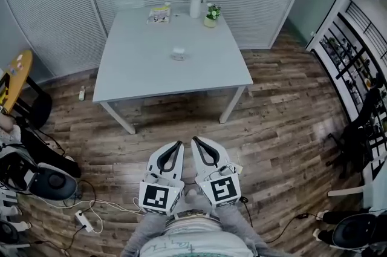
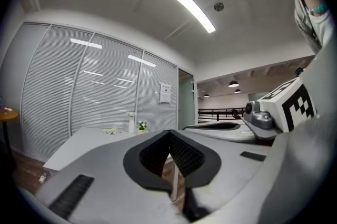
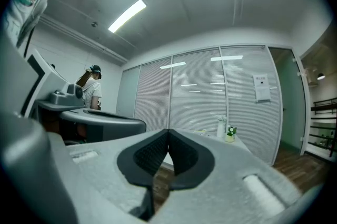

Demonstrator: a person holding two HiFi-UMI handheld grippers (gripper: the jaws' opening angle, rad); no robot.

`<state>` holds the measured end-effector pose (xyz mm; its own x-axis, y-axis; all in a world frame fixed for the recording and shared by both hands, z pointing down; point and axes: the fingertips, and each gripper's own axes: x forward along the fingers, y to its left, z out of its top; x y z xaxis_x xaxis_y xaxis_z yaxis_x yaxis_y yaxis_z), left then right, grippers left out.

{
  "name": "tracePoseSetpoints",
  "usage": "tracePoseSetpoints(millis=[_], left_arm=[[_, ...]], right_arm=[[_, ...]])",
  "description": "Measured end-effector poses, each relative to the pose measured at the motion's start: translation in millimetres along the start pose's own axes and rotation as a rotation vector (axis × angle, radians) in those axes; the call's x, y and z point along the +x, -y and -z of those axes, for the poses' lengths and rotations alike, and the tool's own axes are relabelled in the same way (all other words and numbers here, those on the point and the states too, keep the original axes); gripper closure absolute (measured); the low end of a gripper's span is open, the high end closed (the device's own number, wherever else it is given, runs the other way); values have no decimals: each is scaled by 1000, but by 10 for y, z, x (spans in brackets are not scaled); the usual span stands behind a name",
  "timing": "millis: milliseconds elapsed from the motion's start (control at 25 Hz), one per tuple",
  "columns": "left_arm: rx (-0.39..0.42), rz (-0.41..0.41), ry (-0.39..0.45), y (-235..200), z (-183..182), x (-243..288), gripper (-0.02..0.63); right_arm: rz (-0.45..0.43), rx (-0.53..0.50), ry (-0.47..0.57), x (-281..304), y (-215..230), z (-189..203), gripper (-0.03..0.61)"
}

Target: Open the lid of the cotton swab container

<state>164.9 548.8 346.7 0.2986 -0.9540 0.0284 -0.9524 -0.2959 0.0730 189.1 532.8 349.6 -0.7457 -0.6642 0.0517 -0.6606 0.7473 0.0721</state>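
Observation:
A small clear cotton swab container [image 1: 178,54] sits near the middle of the grey table [image 1: 139,77], far ahead of me. My left gripper [image 1: 176,144] and right gripper [image 1: 196,141] are held side by side close to my body, above the wooden floor and well short of the table. Both are shut with nothing between their jaws. In the left gripper view my left gripper [image 2: 169,133] points level toward the table [image 2: 79,144]. The right gripper [image 3: 168,132] likewise looks level at the room in the right gripper view. The container cannot be made out in either gripper view.
At the table's far edge stand a white bottle [image 1: 195,2], a small potted plant [image 1: 211,15] and a flat packet [image 1: 159,14]. Blinds cover the glass walls behind. Chairs, cables and a power strip [image 1: 84,221] lie on the floor at the left; a black chair [image 1: 357,135] stands at the right.

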Motion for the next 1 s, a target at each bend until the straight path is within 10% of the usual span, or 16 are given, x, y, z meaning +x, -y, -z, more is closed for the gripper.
tracePoseSetpoints(millis=[1000], left_arm=[[-22,131,1,-1682,-116,1336,615]], right_arm=[[92,-19,-17,2069,458,-40,577]])
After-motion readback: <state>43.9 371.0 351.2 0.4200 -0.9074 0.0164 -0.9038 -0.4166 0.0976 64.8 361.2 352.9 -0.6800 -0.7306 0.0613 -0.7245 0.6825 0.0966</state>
